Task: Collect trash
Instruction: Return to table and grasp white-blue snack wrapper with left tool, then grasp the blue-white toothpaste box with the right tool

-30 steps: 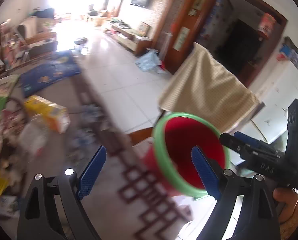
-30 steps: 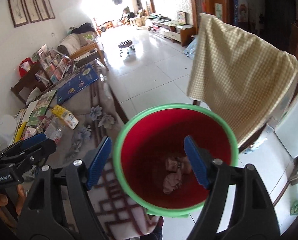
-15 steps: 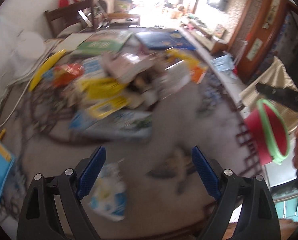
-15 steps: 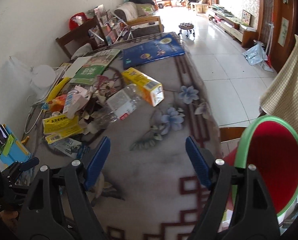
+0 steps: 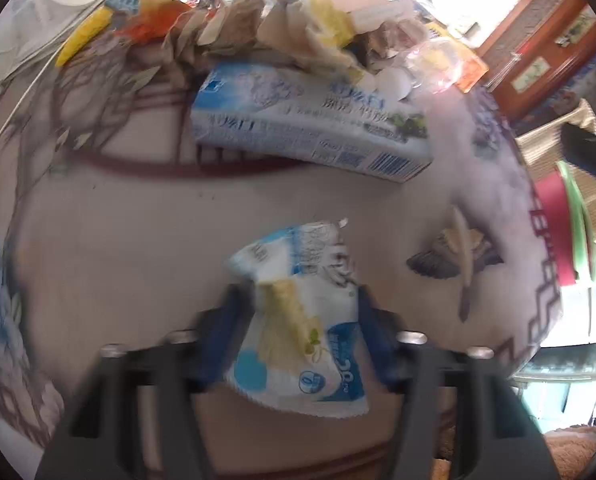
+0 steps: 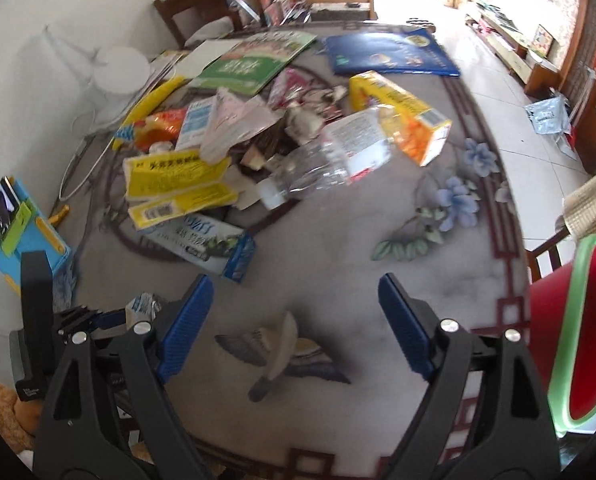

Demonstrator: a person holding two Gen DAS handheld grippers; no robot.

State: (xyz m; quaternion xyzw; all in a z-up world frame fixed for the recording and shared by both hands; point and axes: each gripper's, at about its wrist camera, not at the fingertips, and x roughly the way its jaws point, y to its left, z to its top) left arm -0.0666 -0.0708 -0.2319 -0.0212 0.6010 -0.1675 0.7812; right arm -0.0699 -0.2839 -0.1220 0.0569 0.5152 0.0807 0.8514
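Both wrist views have swung away from the red bucket with green rim [image 6: 577, 344], which a second ago filled the centre of each view and now sits at the right edge.

The left gripper [image 5: 298, 320], previously wide apart over the bucket, is now down at the table [image 5: 118, 240]; its jaws are closing, blue fingers [image 5: 371, 332] against both sides of a crumpled white-and-blue plastic wrapper [image 5: 301, 320].

The right gripper [image 6: 294, 328] now hovers over the table's printed bird motif [image 6: 286, 352], its jaws opening wider, nothing between them.
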